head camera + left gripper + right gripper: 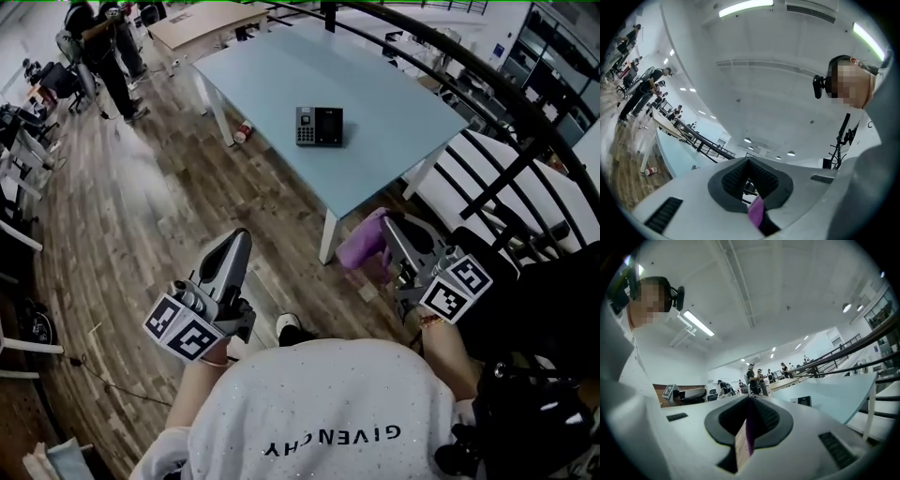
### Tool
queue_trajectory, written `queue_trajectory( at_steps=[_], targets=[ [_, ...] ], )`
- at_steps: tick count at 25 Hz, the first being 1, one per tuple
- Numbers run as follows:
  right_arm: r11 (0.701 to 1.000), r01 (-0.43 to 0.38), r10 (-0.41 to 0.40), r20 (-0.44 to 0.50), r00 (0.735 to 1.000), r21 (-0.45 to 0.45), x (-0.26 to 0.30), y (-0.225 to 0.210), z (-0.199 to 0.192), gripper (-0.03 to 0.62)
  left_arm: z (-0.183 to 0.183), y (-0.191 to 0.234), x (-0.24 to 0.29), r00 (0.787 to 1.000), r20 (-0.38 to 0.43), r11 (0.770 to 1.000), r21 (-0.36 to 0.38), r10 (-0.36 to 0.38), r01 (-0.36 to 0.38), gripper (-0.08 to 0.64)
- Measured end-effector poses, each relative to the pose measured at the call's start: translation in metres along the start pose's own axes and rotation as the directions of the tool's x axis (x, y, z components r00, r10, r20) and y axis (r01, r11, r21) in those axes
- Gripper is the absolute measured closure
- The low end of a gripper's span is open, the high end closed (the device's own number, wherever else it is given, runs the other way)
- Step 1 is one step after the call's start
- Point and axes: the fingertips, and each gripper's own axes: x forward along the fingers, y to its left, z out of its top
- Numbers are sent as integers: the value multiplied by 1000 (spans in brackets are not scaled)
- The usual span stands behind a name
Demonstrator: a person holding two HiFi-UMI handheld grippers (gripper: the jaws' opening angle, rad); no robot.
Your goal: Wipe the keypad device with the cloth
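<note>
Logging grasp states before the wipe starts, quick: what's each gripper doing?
Left hand-held gripper: closed; purple sliver between the jaws, cannot tell what.
Right hand-held gripper: closed on the purple cloth.

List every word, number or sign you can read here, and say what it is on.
"GIVENCHY": on the person's white shirt, upside down in the head view.
On the keypad device, the key markings are too small to read.
On the bottle, the label is too blurred to read.

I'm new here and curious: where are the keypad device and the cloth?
keypad device [319, 127], head view, middle of its top face.
cloth [361, 246], head view, its bunched purple middle.
</note>
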Motion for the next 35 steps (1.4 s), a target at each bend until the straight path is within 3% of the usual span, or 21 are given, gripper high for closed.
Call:
queue_trajectory(
  at_steps=[6, 9, 12, 14, 19, 23, 28, 31, 35],
  targets=[
    [997, -68, 75, 164, 984, -47, 69, 5, 42, 566, 45, 68, 23, 999, -4, 999, 37, -38, 38, 560],
    [991, -61, 84, 193, 978, -123, 104, 8, 47, 566, 55, 105, 34, 997, -17, 997, 7, -78, 78, 560],
    [980, -2, 34, 161, 986, -198, 147, -6, 42, 566, 71, 148, 50, 997, 20, 997, -24, -76, 76, 560],
    [981, 11, 18, 146, 989, -196, 167, -18, 40, 566, 75, 172, 57, 998, 29, 998, -18, -52, 53, 560],
    [990, 63, -44, 143, 989, -125, 210, -55, 27, 566, 59, 221, 83, 997, -67, 998, -52, -31, 27, 560],
    [995, 61, -48, 162, 986, -75, 254, -95, 20, 566, 59, 257, 123, 994, -92, 998, 14, -53, 55, 560],
    [995, 74, -68, 104, 992, -61, 298, -140, 2, 566, 67, 288, 175, 988, -114, 982, 140, -108, 124, 558],
    [993, 104, -100, 70, 992, -49, 328, -175, -9, 566, 60, 313, 205, 985, -126, 983, 126, -114, 130, 558],
    [982, 151, -153, -14, 988, -113, 360, -216, -37, 566, 37, 360, 240, 980, -193, 995, 81, -46, 62, 558]
  ],
)
